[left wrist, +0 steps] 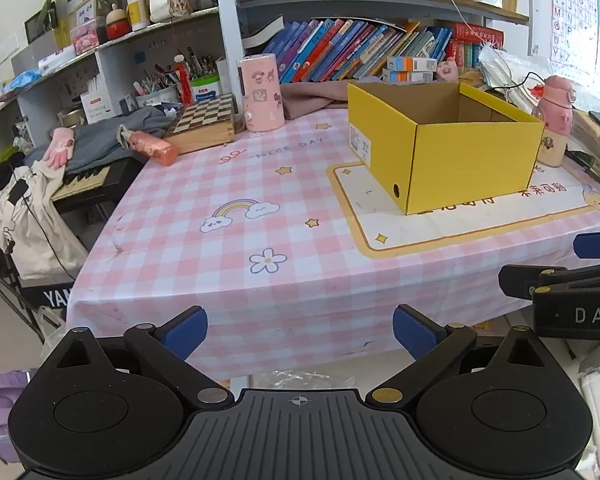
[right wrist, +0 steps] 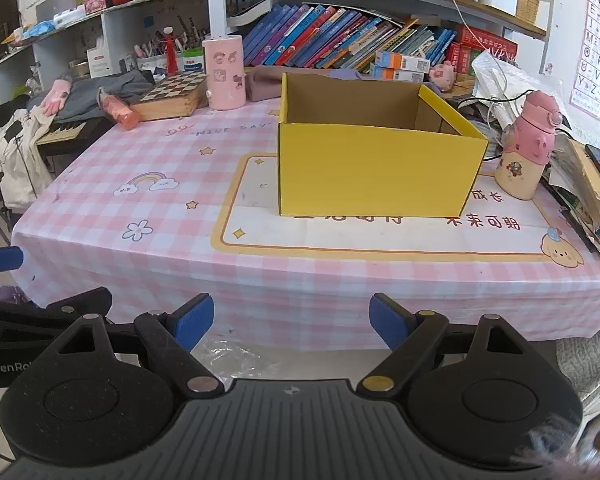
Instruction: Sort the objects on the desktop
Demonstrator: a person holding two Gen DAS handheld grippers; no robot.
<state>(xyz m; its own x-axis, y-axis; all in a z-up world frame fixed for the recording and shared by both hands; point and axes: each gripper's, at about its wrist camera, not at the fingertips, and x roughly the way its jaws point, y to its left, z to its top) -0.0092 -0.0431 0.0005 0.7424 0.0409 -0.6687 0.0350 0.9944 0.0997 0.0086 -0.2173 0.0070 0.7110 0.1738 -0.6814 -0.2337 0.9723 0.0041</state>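
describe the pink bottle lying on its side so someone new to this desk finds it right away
Start at the open yellow box on the pink checked tablecloth and look to the desk's far left corner, where a wooden chessboard box sits. The bottle lies just left of it. Unlike the upright pink cylinder, it lies tipped over and is salmon coloured.
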